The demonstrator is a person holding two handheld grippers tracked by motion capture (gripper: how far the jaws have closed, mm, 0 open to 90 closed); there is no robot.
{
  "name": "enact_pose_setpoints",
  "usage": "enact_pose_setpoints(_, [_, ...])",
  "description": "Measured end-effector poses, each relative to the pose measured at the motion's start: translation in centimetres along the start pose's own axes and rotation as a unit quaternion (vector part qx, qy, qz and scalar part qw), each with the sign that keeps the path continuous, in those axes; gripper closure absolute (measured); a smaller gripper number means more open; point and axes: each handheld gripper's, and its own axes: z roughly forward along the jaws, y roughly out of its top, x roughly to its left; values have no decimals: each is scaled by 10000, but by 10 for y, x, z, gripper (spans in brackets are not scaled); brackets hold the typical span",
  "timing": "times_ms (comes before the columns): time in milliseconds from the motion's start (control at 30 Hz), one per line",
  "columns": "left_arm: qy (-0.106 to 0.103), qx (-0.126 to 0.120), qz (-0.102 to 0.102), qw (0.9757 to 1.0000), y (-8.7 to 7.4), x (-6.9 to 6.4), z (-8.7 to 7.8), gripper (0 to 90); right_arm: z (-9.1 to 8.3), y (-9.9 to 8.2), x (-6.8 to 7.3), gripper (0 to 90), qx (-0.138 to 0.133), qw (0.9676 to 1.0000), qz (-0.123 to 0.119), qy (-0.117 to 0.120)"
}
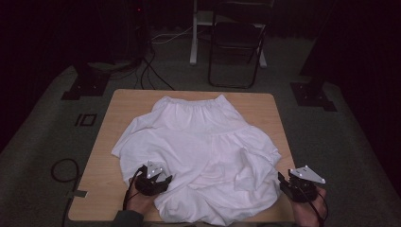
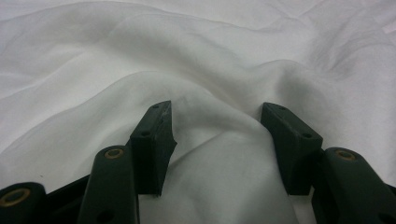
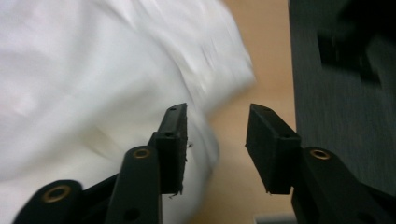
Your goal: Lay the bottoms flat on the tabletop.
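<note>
Lying between both hand-held grippers, white garment.

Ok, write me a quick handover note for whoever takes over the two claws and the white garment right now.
Left claw: jaws apart around a raised fold of the white garment; pads don't visibly pinch it.
Right claw: open, nothing between the jaws, at the table's near right corner beside the cloth.
Garment: spread rumpled on the table, waistband at the far side, near hem bunched and overhanging the near edge.
Done: nothing folded.
Left: probably flatten, then fold.
</note>
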Motion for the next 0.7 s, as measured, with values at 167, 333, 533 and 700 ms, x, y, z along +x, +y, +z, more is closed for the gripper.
enact_pose_setpoints(167, [0, -19, 0, 10000, -1, 0, 0, 450, -4, 29, 37, 607, -439, 9970, -463, 448])
enact_pose_setpoints(333, [-4, -29, 1, 10000, -1, 0, 0, 450, 30, 44, 84, 786, -219, 9908, -1045, 832])
enact_pose_setpoints(533, [-9, -70, -12, 10000, -2, 0, 0, 450, 85, 45, 123, 793, 342, 9828, -1716, 595])
enact_pose_setpoints(700, [-12, -81, -16, 10000, -2, 0, 0, 450, 108, 37, 120, 795, 730, 9830, -1661, 296])
